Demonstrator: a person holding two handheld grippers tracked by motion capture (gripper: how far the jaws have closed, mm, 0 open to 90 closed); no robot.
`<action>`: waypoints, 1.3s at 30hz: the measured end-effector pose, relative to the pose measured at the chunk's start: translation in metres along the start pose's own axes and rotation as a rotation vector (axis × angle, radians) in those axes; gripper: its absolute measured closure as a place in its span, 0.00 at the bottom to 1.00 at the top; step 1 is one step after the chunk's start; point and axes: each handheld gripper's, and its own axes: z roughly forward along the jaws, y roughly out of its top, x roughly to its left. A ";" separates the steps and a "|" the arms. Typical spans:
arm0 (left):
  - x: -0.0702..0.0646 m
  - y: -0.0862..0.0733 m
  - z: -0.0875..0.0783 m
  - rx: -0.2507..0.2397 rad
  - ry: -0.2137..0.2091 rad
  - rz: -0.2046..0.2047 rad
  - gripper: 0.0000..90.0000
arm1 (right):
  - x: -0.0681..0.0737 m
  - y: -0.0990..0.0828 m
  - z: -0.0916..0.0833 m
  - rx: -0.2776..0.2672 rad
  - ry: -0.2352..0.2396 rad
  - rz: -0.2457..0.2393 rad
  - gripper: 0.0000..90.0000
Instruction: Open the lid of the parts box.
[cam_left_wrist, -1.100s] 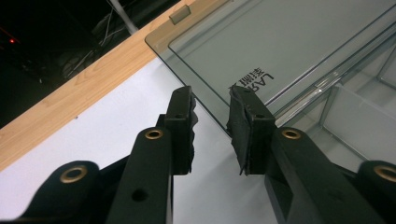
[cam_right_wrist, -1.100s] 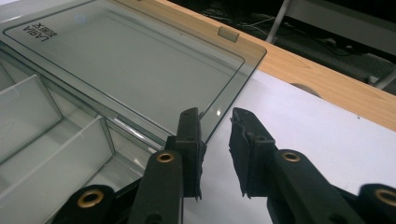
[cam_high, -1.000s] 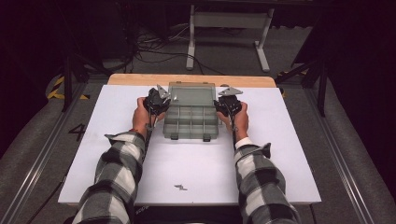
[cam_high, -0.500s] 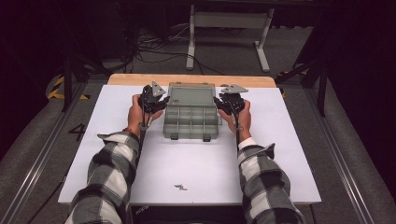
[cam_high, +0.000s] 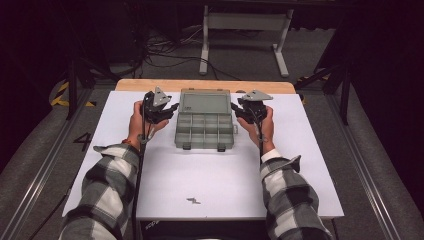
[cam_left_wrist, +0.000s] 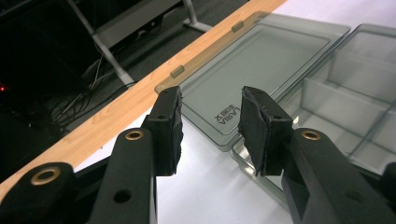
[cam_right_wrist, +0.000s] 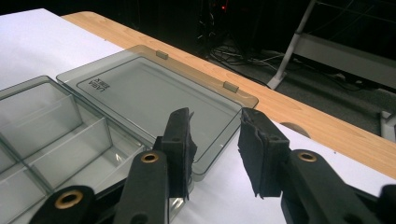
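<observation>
A grey see-through compartment box (cam_high: 205, 131) lies open on the white table, its lid (cam_high: 205, 102) folded flat toward the far edge. The divided tray (cam_left_wrist: 336, 102) (cam_right_wrist: 56, 130) holds nothing that I can see. My left gripper (cam_high: 167, 110) hovers just left of the lid, and my right gripper (cam_high: 239, 111) just right of it. Each has just been opening its jaws, with nothing between them. In the left gripper view the gripper (cam_left_wrist: 210, 116) points at the lid's corner (cam_left_wrist: 261, 60). In the right gripper view the gripper (cam_right_wrist: 215, 135) sits above the lid's other corner (cam_right_wrist: 149, 93).
The white tabletop (cam_high: 210, 180) ends in a wooden strip (cam_high: 200, 85) along the far edge. A small dark mark (cam_high: 193, 201) lies near the front. Beyond the table stand a metal frame (cam_high: 245, 22) and loose cables on the dark floor.
Both hands have risen and drawn slightly outward from the box's sides. Both pairs of jaws stand wider than before.
</observation>
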 end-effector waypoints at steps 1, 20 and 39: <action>0.000 0.000 -0.002 -0.003 -0.007 0.003 0.65 | 0.000 0.000 -0.001 0.000 0.002 0.001 0.71; 0.000 -0.009 -0.038 -0.038 0.005 0.055 0.61 | -0.007 -0.007 -0.034 -0.043 0.011 -0.018 0.69; -0.013 -0.029 -0.072 -0.098 -0.037 0.063 0.48 | -0.006 -0.023 -0.066 -0.049 0.081 -0.032 0.63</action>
